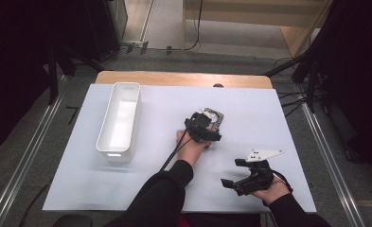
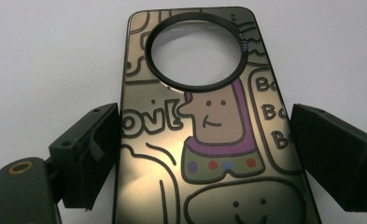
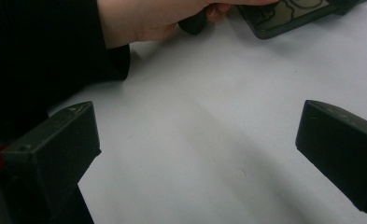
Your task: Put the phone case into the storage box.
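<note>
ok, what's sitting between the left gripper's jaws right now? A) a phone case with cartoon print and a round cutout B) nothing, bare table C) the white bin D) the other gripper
A: in the left gripper view the phone case, cartoon-printed with a round cutout, lies between the left gripper's two black jaws.

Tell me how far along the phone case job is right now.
Nothing looks done yet: the phone case lies flat on the white sheet. In hand: the left gripper straddles its sides, a sliver of gap at the right jaw. The right gripper waits open. Gripping and lifting remain.
</note>
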